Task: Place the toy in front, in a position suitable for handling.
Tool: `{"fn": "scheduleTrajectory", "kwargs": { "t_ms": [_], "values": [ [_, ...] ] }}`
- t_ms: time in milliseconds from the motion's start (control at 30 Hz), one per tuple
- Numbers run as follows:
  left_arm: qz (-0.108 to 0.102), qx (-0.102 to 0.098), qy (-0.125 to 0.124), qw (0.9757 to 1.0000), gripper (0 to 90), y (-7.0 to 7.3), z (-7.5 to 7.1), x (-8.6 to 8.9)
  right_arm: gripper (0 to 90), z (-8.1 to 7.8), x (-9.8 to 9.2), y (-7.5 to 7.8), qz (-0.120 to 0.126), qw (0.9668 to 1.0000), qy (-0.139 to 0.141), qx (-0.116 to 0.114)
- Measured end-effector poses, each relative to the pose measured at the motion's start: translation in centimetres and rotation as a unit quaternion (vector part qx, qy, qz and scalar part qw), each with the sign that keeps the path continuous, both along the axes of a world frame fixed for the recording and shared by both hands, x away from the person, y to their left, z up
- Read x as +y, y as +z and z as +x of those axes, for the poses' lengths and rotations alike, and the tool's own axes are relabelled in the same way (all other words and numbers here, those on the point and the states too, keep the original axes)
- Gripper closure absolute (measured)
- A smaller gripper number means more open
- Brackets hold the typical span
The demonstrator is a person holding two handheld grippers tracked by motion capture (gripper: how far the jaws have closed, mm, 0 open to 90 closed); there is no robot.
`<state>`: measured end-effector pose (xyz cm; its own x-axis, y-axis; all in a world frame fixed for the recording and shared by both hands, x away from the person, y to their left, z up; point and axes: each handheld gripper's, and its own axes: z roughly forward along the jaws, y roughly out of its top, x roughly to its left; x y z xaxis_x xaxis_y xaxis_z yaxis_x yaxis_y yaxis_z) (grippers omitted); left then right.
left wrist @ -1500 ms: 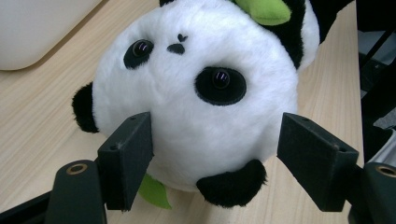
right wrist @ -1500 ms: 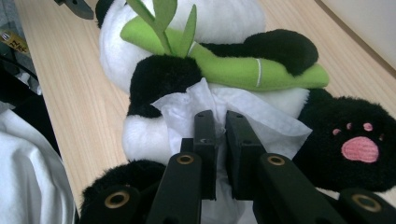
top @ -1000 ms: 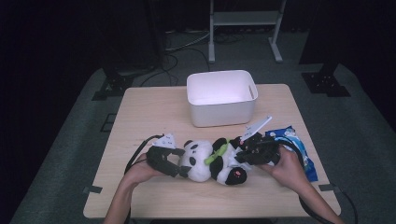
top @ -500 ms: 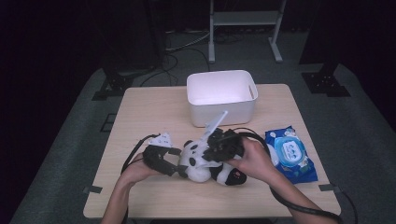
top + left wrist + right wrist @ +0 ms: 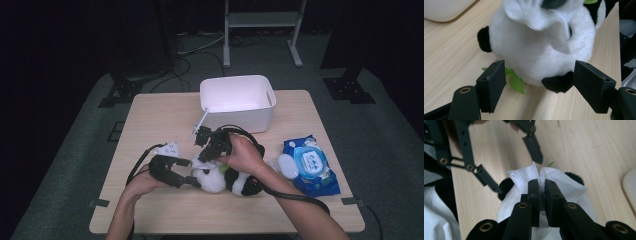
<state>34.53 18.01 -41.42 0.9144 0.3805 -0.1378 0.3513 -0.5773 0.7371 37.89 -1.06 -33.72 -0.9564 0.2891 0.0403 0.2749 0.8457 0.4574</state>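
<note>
Right gripper point(image 5: 542, 185): its jaws were pinched together on a white wipe point(image 5: 559, 181), held over the head of the toy panda point(image 5: 227, 177).
Left gripper point(image 5: 540, 86): its jaws stood apart on either side of the panda's head, one by a black ear, the other by a green leaf; whether the pads actually pressed the plush could not be told, though they looked just clear of it.
Panda: it lay on its side on the wooden table point(image 5: 150, 125), near the front edge, between the two hands, its white head toward the left gripper.
Wipe: in the left gripper view it draped over the top of the panda's head point(image 5: 541, 42), touching the fur.
Wipe packet point(image 5: 310, 165): a blue pack lay flat to the right of the panda, near it, with its lid looking open.
White tub point(image 5: 237, 100): it stood behind the panda toward the far side of the table, apparently empty.
Done so far: a wipe was out of the pack and resting on the toy, with the other gripper set to steady it.
Left to do: judging by the scene, the cleaning had only begun; most of the head and the whole body looked unwiped, and the used wipe would probably go into the tub.
</note>
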Motion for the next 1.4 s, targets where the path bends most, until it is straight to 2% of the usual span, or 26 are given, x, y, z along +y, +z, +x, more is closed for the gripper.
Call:
{"fn": "scheduleTrajectory", "kwargs": {
  "t_ms": [267,367,467,567,667,800,1000,1100,1267,1400],
  "values": [
    [-0.003,0.0,0.002,1.0,25.5,0.1,-0.1,0.1,82.5,1.8,-0.2,-0.2,0.001,0.9996,-0.027,0.005],
    [-0.002,-0.001,0.002,1.0,25.4,0.1,0.0,0.2,82.4,2.9,-1.1,-0.4,0.011,0.9989,-0.046,0.005],
    [-0.002,-0.002,0.002,1.0,25.4,0.1,0.0,0.3,82.4,3.4,-1.9,-0.7,0.006,0.9981,-0.06,0.012],
    [-0.003,-0.003,0.004,1.0,25.4,0.2,0.0,0.4,82.5,3.6,-2.5,-1.0,0.011,0.998,-0.059,0.021],
    [-0.006,-0.003,0.007,1.0,25.3,0.2,-0.1,0.3,82.5,3.1,-3.0,-1.2,0.015,0.9979,-0.055,0.031],
    [-0.007,-0.007,0.005,0.9999,24.6,0.4,-0.1,0.3,82.4,1.5,-2.9,-0.9,0.013,0.9989,-0.031,0.031],
    [-0.018,-0.006,0.001,0.9998,23.4,0.7,-0.4,-0.1,82.4,-0.3,-2.7,-0.7,0.012,0.9993,-0.014,0.031],
    [-0.016,-0.007,0.001,0.9998,21.3,0.7,-0.4,-0.3,82.5,-1.5,-2.6,-0.8,0.017,0.9993,-0.004,0.033],
    [-0.009,0.002,-0.005,0.9999,17.3,0.5,-0.4,-0.6,82.5,-2.5,-2.6,-0.9,0.02,0.9993,0.007,0.032],
    [-0.009,0.017,-0.007,0.9998,9.3,0.4,-0.4,-0.9,82.4,-3.4,-2.6,-0.9,0.021,0.9988,0.017,0.04]
  ]
}}
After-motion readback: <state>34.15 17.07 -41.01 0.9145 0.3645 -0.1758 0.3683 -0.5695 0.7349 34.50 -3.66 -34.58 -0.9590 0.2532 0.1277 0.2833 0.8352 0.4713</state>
